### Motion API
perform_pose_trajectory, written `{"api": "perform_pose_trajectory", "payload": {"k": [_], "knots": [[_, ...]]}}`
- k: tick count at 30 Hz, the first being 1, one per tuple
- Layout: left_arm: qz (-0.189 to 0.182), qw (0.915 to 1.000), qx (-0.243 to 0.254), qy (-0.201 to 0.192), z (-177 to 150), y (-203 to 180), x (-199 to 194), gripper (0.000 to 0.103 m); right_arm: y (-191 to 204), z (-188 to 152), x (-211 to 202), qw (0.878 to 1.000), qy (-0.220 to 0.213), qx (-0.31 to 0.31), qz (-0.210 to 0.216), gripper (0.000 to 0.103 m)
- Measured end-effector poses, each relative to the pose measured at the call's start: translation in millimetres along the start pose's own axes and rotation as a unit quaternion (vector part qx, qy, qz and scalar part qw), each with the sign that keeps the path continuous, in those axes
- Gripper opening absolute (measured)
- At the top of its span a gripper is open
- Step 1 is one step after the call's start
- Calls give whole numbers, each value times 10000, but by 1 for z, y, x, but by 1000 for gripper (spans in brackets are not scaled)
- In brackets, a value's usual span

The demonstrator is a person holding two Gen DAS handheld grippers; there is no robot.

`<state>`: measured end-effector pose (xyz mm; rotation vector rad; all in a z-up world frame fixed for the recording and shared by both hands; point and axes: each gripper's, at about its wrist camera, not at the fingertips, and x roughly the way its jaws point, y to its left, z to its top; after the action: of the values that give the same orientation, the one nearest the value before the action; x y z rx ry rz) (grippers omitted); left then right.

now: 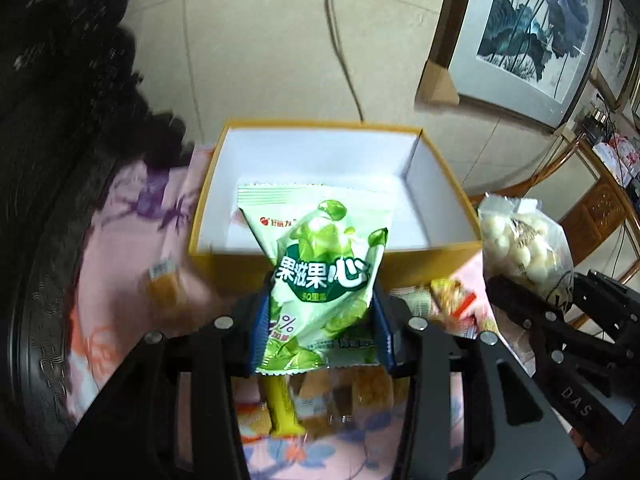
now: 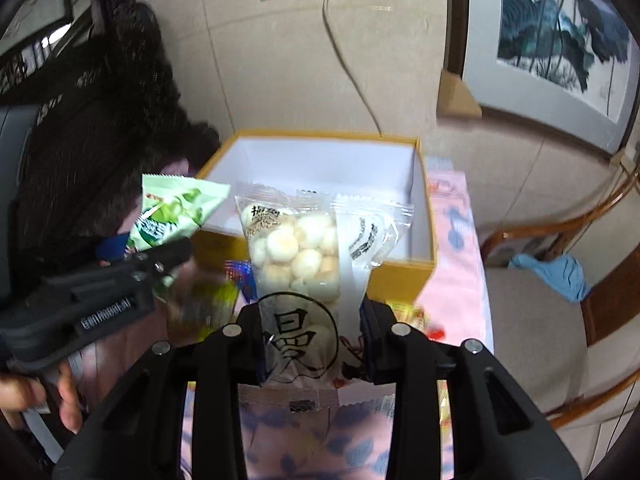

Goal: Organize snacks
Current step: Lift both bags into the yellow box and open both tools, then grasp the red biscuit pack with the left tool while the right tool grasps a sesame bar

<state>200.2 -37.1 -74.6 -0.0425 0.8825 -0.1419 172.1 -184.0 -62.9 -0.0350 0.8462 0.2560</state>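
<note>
My left gripper point(image 1: 322, 324) is shut on a green snack bag point(image 1: 320, 276) and holds it upright just in front of an open yellow box with a white inside point(image 1: 328, 152). My right gripper point(image 2: 312, 336) is shut on a clear bag of white round snacks point(image 2: 298, 256), held upright before the same box point(image 2: 332, 156). The clear bag also shows at the right of the left wrist view point(image 1: 520, 244). The green bag shows at the left of the right wrist view point(image 2: 176, 208). Both bags are outside the box.
Several small wrapped snacks point(image 1: 312, 400) lie on the pink floral cloth point(image 1: 132, 240) in front of the box. A dark carved chair point(image 1: 60, 120) stands left. Framed pictures point(image 1: 532, 32) lean on the wall right. A cable point(image 1: 340, 48) hangs behind the box.
</note>
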Motion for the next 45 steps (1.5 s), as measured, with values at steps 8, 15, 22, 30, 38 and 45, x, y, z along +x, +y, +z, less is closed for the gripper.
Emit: {"api": "perform_pose_trajectory", "payload": {"k": [8,15,22,30,38,45], "knots": [[78,9999,74,18,42,-1,17,44,-11,37,16,9999,-102,35,-22,35],[177,9998,20,34,72,10,38,45,-17,67,40,9999,-109,21,-40,35],[862,9949,520,-112,113,5,49,96,-20,101,58,9997,-6,-106,-230,48],[797,9963,300,-137,103,13,38,99,-32,101,38,9992,-96,-179,-336,65],[773,9969,-135,12,41,43,6,99,-85,7,29,9956,680,99,-633,67],[696,9938,-745,451,-60,80,-11,99,-139,-124,59,9764,1656,872,-1080,67]]}}
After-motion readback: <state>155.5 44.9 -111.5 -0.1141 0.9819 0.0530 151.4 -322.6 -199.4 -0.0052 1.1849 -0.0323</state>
